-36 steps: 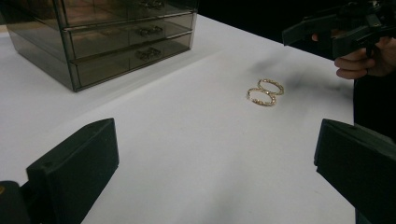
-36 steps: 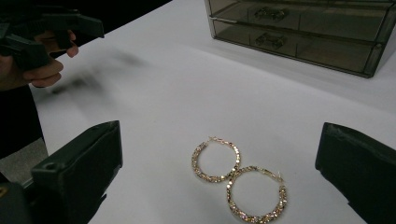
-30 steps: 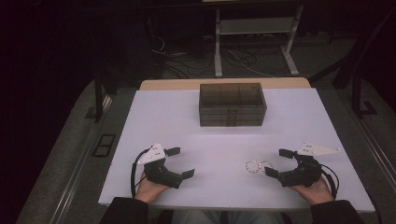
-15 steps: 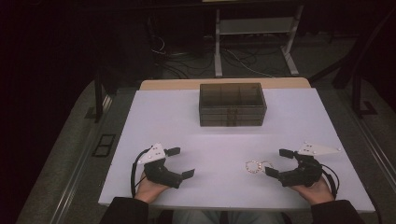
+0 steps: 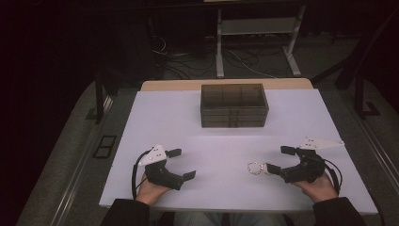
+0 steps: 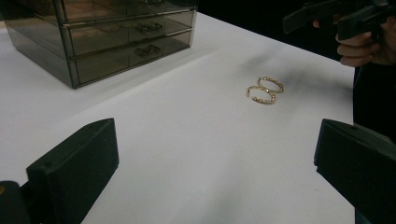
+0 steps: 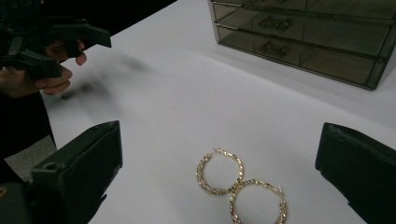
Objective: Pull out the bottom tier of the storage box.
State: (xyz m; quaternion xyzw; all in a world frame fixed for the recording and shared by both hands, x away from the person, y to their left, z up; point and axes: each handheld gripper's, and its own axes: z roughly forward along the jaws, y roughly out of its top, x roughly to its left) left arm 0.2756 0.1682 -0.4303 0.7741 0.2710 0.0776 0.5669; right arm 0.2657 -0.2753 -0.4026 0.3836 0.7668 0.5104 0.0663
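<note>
On the white table near the right gripper, two gold hoop earrings lie flat, touching each other, just ahead of its wide-apart jaws. Across from it, the left gripper rests with jaws likewise spread, holding nothing. Toward the far edge stands a smoky drawer box, drawers closed. No readable writing anywhere.

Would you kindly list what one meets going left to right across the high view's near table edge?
Left black two-jaw gripper → pair of gold hoop earrings → right black two-jaw gripper.
</note>
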